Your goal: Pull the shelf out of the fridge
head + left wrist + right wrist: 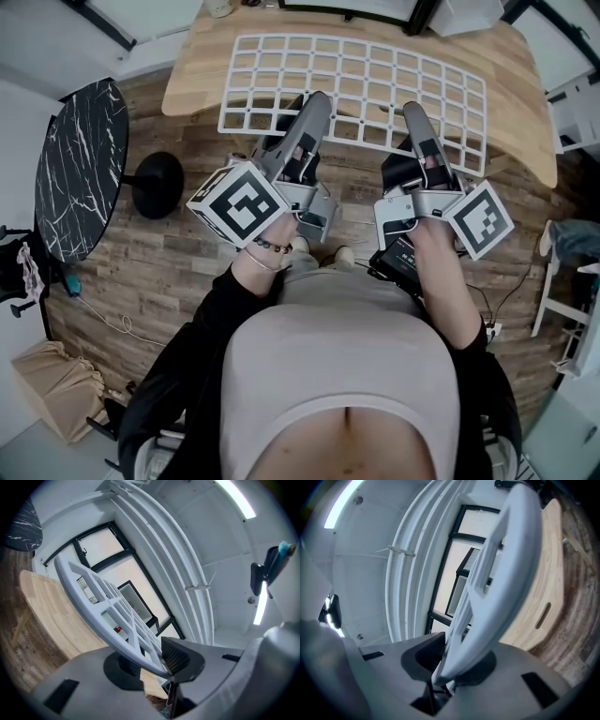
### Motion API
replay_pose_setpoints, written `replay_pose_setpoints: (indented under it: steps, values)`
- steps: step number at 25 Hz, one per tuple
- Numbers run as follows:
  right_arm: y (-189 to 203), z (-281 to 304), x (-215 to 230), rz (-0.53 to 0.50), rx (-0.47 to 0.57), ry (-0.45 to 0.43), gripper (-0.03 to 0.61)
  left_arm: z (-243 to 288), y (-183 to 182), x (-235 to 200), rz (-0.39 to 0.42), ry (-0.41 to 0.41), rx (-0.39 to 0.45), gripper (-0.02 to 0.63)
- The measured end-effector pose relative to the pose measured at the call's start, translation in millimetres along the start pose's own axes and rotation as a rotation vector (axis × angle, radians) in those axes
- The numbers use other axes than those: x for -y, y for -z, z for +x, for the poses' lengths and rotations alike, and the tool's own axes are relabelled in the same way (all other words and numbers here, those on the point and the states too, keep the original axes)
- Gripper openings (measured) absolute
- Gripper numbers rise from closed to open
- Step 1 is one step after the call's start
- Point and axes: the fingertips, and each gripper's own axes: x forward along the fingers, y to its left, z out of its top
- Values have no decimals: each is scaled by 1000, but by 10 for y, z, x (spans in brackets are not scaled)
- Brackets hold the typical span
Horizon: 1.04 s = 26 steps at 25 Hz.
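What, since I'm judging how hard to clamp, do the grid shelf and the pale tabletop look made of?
Grid shelf: white, matte, with broad flat moulded bars, so probably plastic, possibly coated metal. Tabletop: light wood or wood-look laminate, grain lines visible, low sheen.

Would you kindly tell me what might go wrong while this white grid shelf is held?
The left hand-held gripper and right hand-held gripper pinch the white grid shelf only at its near edge, so it may sag or slip. Its far side, over the light wooden table, could strike it.
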Motion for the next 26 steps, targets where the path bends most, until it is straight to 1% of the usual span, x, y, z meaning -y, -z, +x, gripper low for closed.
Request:
replay_pose_setpoints:
  steps: [10, 18, 22, 26]
  values:
    - [5, 0, 5, 7, -5, 3, 69, -2, -7, 9, 14, -7, -11, 114]
    - [5, 5, -4, 1, -15, -2, 69, -5, -19, 36, 11, -2, 2, 114]
    - [9, 12, 6, -1, -18, -3, 69, -16, -5, 7, 15, -15, -2, 114]
    - [12, 15, 3, -1, -20, -6, 69, -16, 5, 4, 2, -14, 0, 114]
